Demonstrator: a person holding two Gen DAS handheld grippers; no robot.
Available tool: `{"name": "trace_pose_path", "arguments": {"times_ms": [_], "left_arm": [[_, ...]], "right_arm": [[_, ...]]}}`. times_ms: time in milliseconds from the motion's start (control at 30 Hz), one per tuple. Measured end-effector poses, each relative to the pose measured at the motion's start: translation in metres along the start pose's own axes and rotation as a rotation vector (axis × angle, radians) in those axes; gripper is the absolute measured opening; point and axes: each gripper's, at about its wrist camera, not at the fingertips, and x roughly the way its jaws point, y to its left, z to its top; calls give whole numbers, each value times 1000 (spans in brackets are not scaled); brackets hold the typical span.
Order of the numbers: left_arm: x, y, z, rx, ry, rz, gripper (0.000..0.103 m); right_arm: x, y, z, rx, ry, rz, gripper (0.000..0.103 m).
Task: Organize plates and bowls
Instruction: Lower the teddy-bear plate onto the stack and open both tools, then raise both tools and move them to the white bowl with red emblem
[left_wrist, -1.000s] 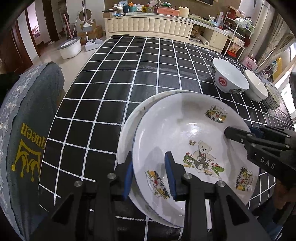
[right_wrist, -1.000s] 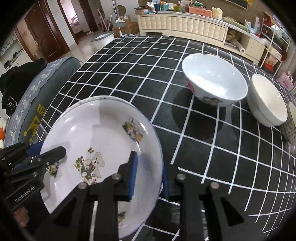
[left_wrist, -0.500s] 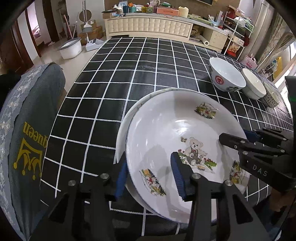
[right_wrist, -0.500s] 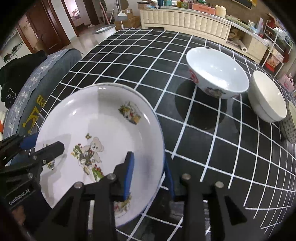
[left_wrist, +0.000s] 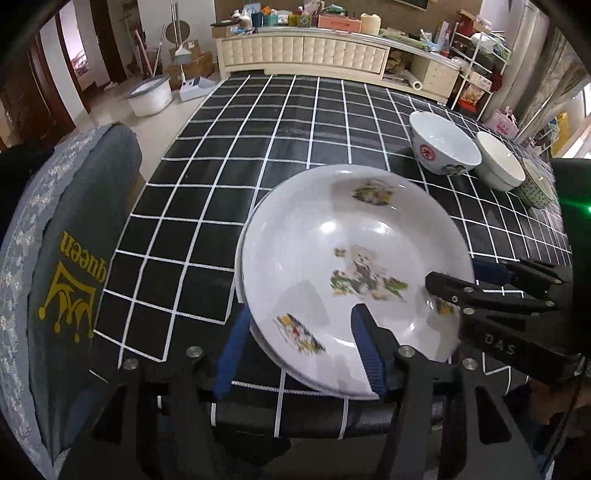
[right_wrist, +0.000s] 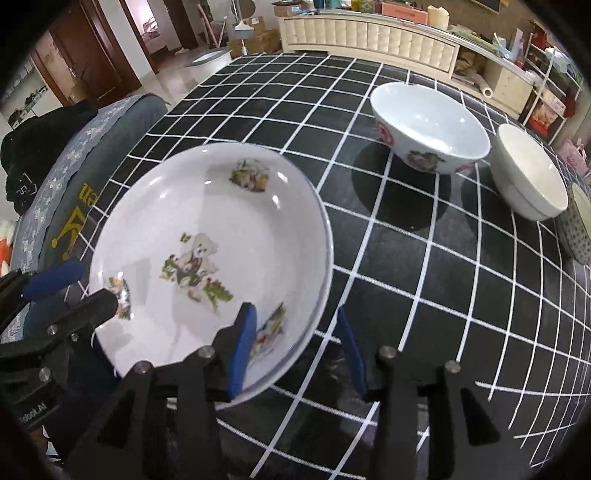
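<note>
Bear-print plate (left_wrist: 332, 258) on checked tablecloth (left_wrist: 207, 177), straddled at opposite rims by left gripper (left_wrist: 299, 350) and right gripper (right_wrist: 295, 350), jaws opening, pads clear.

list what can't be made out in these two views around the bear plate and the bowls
- Plate under the bear plate: left view, only a rim sliver shows.
- Patterned bowl: right view, cut off by the frame edge.
- Rim prints: left view, motion-blurred.
</note>
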Motion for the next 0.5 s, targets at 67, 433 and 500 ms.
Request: {"name": "trace_pose_path", "arguments": {"times_ms": [67,433,500], "left_arm": [[-5,-3,-1,8,-9,2,55],[-30,-27,16,8,-52,-29,57],[-35,-35,23,16,-65,-34,57]], "right_arm": [[-6,0,-1,3,-11,9,50],[-41,-22,4,46,-89,12,50],[-50,-30,7,55,-106,7,51]]}}
